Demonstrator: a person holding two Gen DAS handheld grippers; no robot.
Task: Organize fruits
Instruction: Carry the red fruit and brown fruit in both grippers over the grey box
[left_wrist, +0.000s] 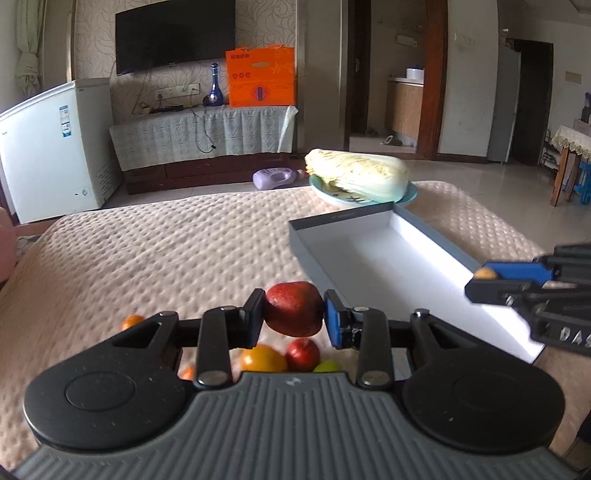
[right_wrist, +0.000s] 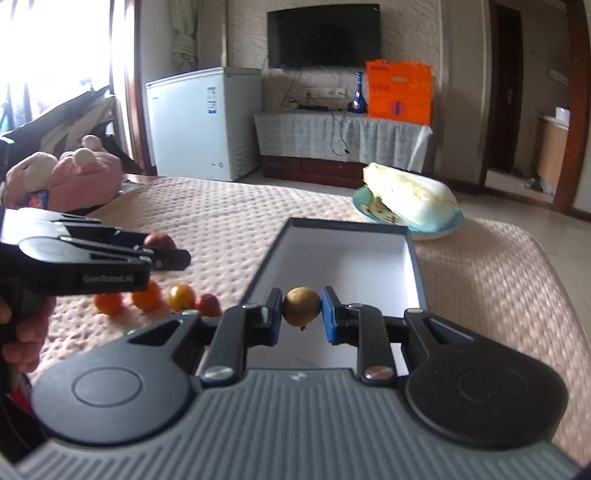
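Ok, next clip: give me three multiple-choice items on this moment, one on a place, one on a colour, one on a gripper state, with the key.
1. Where does the cabbage lie?
A. on the blue plate beyond the box
B. inside the box
C. on the floor

2. What colour is the fruit in the left gripper?
A. green
B. red
C. orange

3. What is the right gripper doing?
A. standing open over the box
B. shut on a small brown fruit
C. shut on the box wall

Key:
1 A, the cabbage rests on the plate past the far end of the grey box.
2 B, a red apple sits between the gripper's pads.
3 B, the small brown fruit is pinched between the pads, in front of the box's white inside.
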